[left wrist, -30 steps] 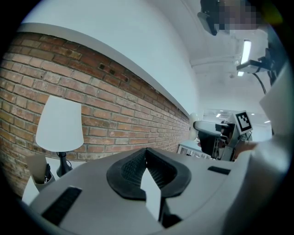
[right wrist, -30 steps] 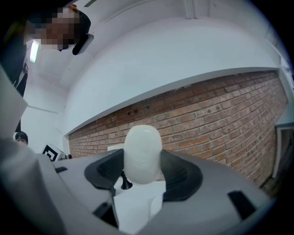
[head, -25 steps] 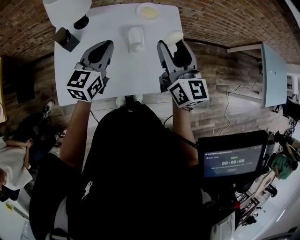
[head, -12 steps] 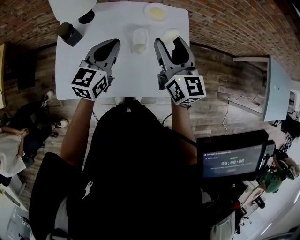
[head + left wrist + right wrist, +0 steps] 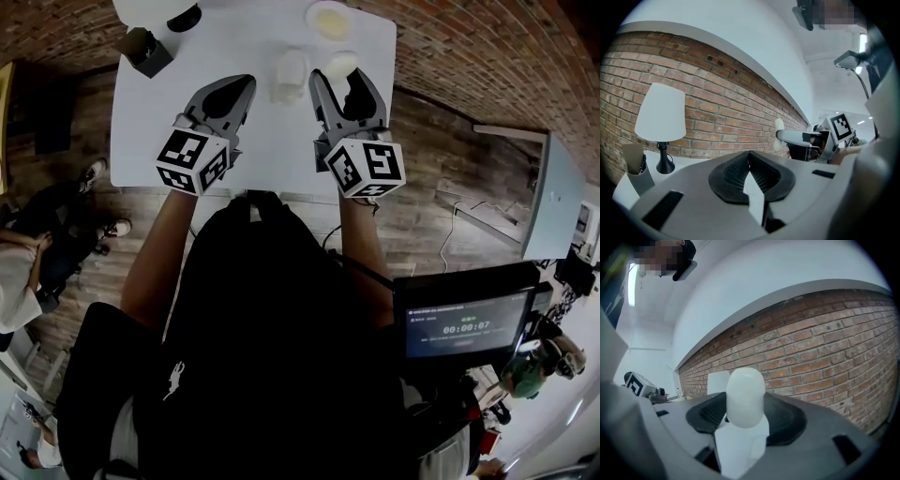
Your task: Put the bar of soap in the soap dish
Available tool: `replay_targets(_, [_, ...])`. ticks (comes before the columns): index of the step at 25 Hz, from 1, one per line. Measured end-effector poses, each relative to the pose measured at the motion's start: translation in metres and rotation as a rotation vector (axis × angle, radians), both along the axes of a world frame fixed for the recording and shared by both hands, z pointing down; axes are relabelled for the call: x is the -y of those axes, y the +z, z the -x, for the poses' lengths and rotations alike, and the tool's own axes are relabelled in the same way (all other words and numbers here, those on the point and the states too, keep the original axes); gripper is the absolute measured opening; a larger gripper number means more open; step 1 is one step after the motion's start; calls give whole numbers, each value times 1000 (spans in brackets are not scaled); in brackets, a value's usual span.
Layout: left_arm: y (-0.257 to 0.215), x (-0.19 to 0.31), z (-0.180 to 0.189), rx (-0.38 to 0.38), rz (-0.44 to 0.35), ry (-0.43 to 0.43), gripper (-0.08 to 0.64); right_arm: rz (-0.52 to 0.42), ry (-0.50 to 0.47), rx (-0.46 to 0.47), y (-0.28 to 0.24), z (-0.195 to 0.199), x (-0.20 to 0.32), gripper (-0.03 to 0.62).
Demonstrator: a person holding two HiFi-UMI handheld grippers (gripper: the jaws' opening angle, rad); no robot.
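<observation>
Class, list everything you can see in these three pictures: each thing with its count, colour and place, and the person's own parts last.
table: one, white, top of the head view
lamp: one, white shade on a black base, table's far left corner
small holder: one, dark, beside the lamp
round dish: one, white with a pale yellow centre, table's far edge
oblong object: one, white, nearer than the round dish; kind unclear
bar of soap: one, white, held off the table
brick wall: one, red-brown, behind the table
monitor: one, black, at the person's right
left gripper: one, grey, jaws together, empty
right gripper: one, grey, shut on the bar of soap
</observation>
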State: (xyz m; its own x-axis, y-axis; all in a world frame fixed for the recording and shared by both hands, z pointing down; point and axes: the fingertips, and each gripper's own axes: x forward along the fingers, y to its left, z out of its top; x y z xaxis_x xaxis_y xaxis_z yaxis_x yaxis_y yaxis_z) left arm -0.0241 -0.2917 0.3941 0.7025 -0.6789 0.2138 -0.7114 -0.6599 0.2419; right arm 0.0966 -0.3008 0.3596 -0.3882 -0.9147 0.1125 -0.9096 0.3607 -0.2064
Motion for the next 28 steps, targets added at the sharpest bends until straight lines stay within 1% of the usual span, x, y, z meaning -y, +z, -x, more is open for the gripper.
replay_targets(10, [28, 9, 4, 16, 41, -18, 6, 78, -4, -36, 47, 15, 13, 253])
replay_targets(17, [44, 9, 0, 84, 56, 7, 6, 134, -2, -47, 73, 19, 21, 253])
replay_targets(28, [63, 12, -6, 85, 82, 22, 6, 205, 3, -68, 116, 25, 34, 253])
